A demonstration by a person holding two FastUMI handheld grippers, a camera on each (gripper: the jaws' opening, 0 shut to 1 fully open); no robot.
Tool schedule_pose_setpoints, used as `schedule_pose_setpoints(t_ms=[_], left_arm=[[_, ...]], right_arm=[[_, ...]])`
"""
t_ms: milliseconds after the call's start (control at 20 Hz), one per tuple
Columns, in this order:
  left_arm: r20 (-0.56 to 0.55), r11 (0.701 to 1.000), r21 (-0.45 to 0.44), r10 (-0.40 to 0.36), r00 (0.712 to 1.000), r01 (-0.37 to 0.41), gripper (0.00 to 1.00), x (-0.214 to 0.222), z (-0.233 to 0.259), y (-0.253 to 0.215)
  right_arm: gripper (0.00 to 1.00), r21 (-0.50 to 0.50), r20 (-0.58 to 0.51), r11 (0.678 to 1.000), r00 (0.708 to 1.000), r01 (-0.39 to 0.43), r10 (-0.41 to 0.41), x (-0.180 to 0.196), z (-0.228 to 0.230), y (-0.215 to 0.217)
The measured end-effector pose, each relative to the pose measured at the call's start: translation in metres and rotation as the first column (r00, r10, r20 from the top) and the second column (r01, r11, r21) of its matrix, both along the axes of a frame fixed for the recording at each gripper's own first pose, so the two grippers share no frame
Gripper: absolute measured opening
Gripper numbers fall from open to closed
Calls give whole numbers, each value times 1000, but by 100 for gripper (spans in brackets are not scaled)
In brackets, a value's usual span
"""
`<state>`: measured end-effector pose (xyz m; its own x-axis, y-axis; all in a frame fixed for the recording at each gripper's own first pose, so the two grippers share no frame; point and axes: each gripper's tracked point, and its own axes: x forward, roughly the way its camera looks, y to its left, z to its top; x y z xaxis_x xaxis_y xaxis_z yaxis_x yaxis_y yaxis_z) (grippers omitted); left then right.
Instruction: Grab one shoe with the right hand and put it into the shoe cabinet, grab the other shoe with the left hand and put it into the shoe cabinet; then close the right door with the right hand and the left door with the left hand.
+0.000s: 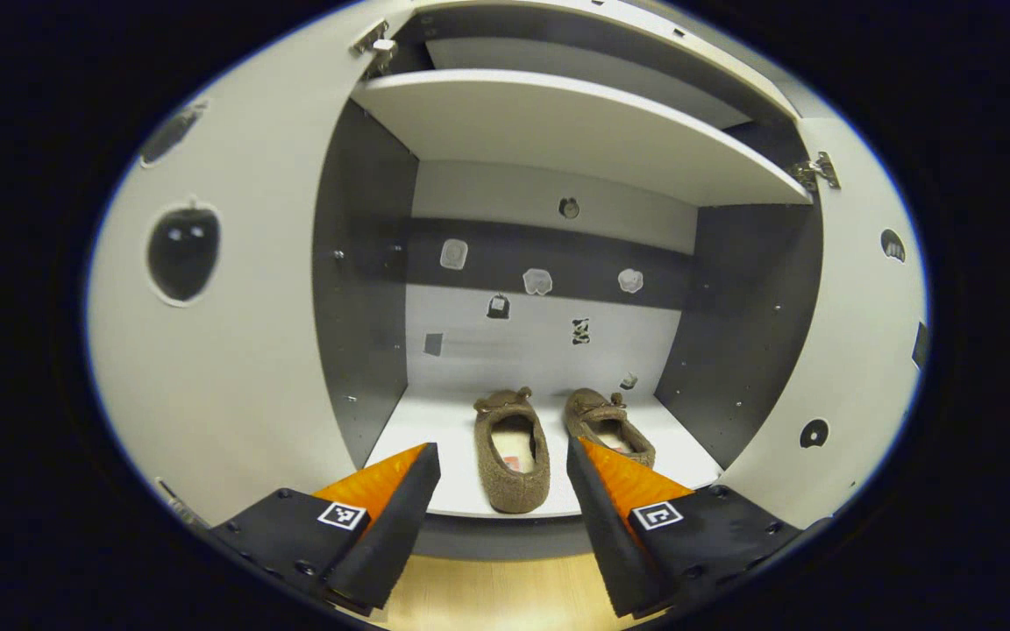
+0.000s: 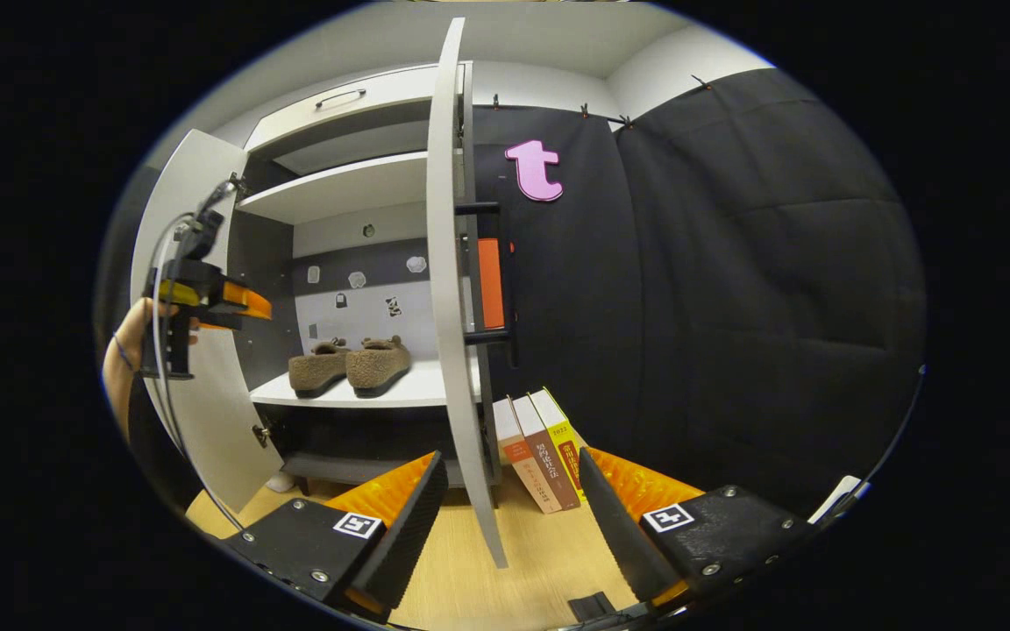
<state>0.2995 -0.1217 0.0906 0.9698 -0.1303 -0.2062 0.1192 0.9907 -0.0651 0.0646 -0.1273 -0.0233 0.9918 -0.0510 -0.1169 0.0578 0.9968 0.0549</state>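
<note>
Both shoes sit side by side on the low shelf (image 1: 435,421) inside the shoe cabinet (image 1: 575,131). In the left gripper view you see the left shoe (image 1: 512,451) and the right shoe (image 1: 608,425), toes pointing to the back wall. Your left claw (image 1: 503,478) is wide open and holds nothing; it hangs in front of the shelf, apart from the shoes.

Both doors stand open. The left door (image 1: 233,350) is on your left side, and the right door (image 2: 451,289) shows edge-on in the right gripper view. Your right claw (image 2: 514,499) is wide open too, holding nothing, with the door's edge between its fingers, not touching. Some books (image 2: 540,451) lean just behind that door on the floor (image 2: 540,561).
</note>
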Motion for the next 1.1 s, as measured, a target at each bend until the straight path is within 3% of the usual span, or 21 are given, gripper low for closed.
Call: schedule_pose_setpoints(t_ms=[450,650,850,950,1000,1100], left_arm=[[151,997,-31,75,986,-71,97,-131,15,38],[124,996,7,83,989,-84,96,-181,-10,64],[136,985,57,151,979,-160,94,-216,-28,108],[131,978,65,188,973,-198,99,-231,-37,131],[126,974,68,204,971,-214,97,-236,-40,143],[115,969,64,230,966,-238,96,-242,-44,163]], right_arm=[[93,-8,-7,1000,1000,24,-24,26,-12,-43],[93,-16,20,1000,1000,0,0,50,-9,-45],[93,-7,44,1000,999,-2,2,72,-5,-43],[99,-15,56,1000,998,14,-13,77,-4,-43],[92,-16,62,1000,998,22,-21,77,-3,-43],[91,-2,61,999,998,34,-33,76,-4,-38]])
